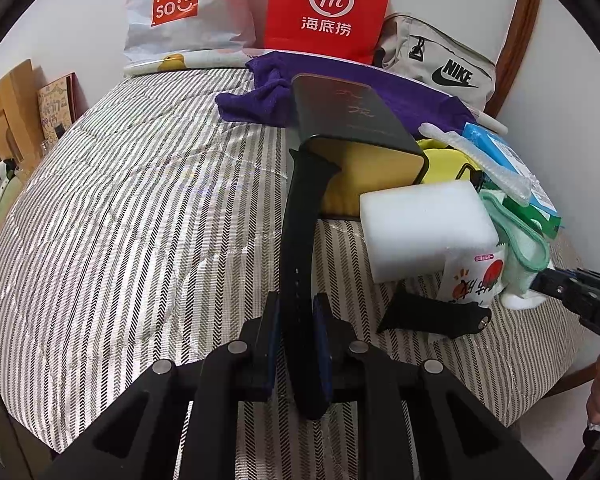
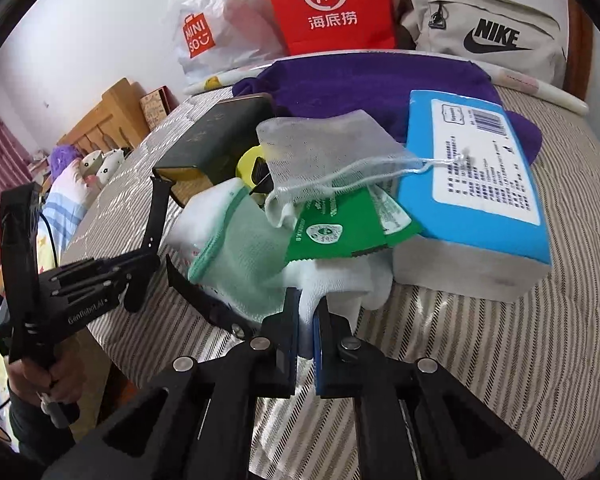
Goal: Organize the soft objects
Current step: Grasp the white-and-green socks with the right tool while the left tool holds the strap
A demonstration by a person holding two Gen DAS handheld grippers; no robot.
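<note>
My left gripper (image 1: 296,302) is shut on a black watch strap (image 1: 306,208), which rises toward the open black box (image 1: 352,120). A second black strap piece (image 1: 436,314) lies on the striped bedcover. In the right wrist view my right gripper (image 2: 309,305) is shut on a fold of white cloth (image 2: 340,284) at the near edge of a heap. On that heap lie a mint-edged white cloth (image 2: 240,264), a green packet (image 2: 340,232) and a grey mesh pouch (image 2: 328,148). The left gripper (image 2: 140,276) shows at the left with its strap (image 2: 156,216).
A blue tissue pack (image 2: 476,168) sits right of the heap, a white foam block (image 1: 424,232) in front of the box. A purple towel (image 2: 360,80), a red paper bag (image 2: 328,4), a white plastic bag (image 1: 176,4) and a beige bag (image 2: 488,32) line the back. Bare striped cover (image 1: 140,200) spreads left.
</note>
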